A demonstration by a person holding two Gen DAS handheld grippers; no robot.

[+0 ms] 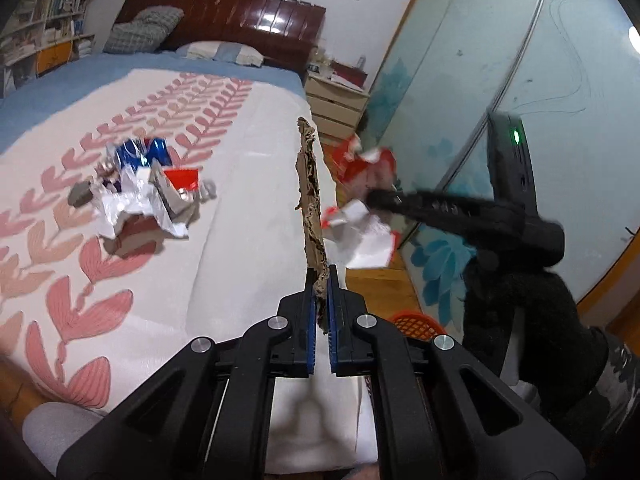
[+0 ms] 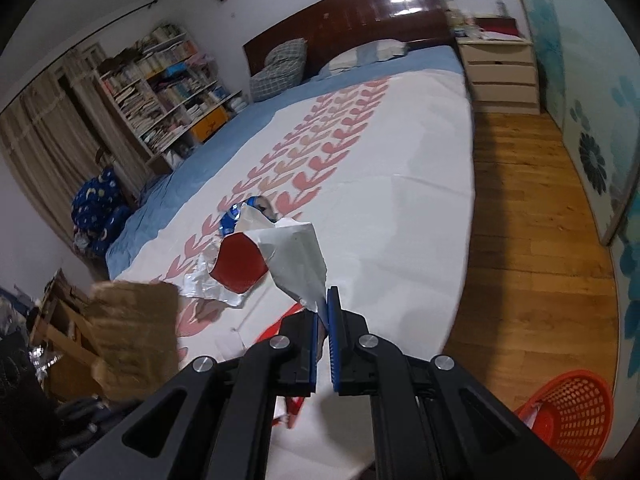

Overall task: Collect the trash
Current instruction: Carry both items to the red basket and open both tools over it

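Cardboard strip (image 1: pixel 310 200), torn and brown, stands edge-on in the left wrist view, its lower end clenched between the pads of the left tool (image 1: pixel 320 300). At nine o'clock from it, a heap of wrappers (image 1: pixel 148 188) lies on the bed (image 1: pixel 240 240). At three o'clock, the right tool (image 1: pixel 376 200) holds red-and-white paper (image 1: pixel 366 200).

From the right wrist, the right tool (image 2: pixel 322 312) is clamped on that crumpled red-and-white paper (image 2: pixel 296 260). An orange basket (image 2: pixel 572 416) sits on the floor at four o'clock.
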